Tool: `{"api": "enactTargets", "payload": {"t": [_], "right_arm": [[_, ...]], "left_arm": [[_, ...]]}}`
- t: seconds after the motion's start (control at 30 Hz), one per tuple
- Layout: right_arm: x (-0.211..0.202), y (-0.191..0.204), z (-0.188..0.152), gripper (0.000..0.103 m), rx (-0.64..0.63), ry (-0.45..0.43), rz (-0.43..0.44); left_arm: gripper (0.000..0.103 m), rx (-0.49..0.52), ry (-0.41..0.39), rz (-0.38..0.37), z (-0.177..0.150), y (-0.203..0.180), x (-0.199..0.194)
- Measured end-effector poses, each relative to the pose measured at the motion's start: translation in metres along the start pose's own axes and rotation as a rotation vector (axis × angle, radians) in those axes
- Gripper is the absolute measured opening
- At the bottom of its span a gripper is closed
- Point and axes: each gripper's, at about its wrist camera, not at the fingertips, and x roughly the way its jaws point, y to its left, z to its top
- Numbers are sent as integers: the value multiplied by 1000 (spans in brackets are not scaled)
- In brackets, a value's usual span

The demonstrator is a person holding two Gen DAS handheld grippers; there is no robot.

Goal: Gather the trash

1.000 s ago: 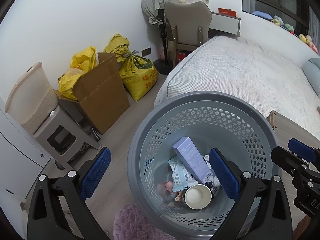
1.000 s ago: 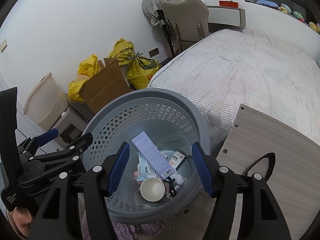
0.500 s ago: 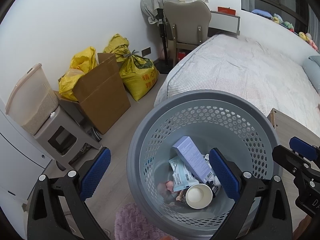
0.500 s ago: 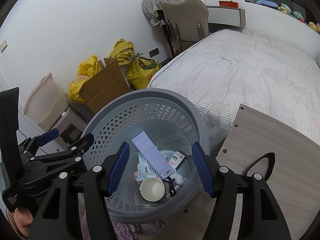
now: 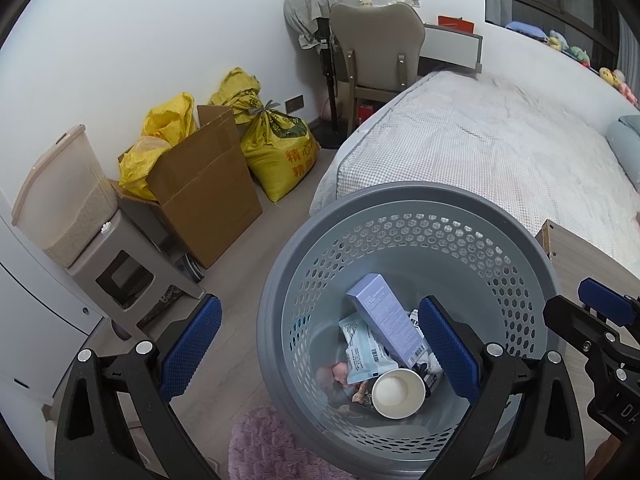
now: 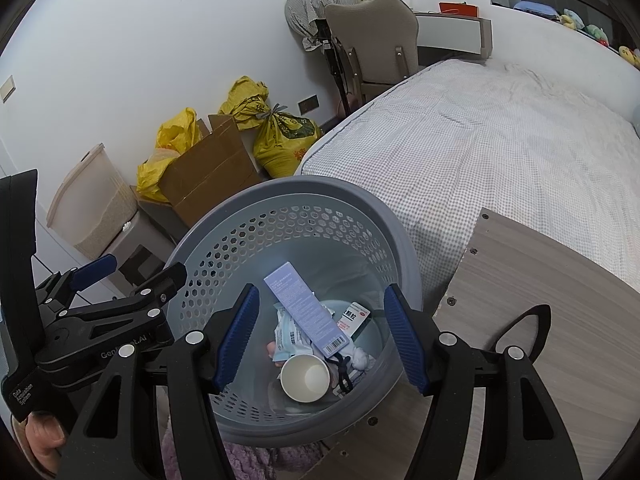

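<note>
A grey perforated trash basket (image 5: 516,256) (image 6: 304,196) stands on the floor below both grippers. Inside lie a lilac carton (image 5: 386,314) (image 6: 306,314), a white paper cup (image 5: 398,394) (image 6: 305,378), a pale blue packet (image 5: 362,346) (image 6: 290,340), a small white medicine box (image 6: 354,318) and other scraps. My left gripper (image 5: 320,354) hangs open above the basket's left side, nothing between its blue pads. My right gripper (image 6: 326,334) hangs open over the basket's middle, also empty. Each gripper shows at the edge of the other's view.
A wooden table edge (image 6: 532,280) touches the basket on the right, and a bed (image 5: 480,148) lies behind. A cardboard box (image 5: 204,184), yellow sacks (image 5: 276,140), a bin on a stool (image 5: 64,196) and a chair (image 5: 376,48) line the wall. A purple rug (image 5: 264,448) lies by the basket.
</note>
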Motion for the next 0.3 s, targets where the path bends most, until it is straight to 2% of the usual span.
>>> {"api": "enactTargets", "payload": {"t": [0.3], "right_arm": [[0, 0, 0, 62, 1, 0, 0]], "left_arm": [[97, -3, -3, 5, 0, -1, -2]]}}
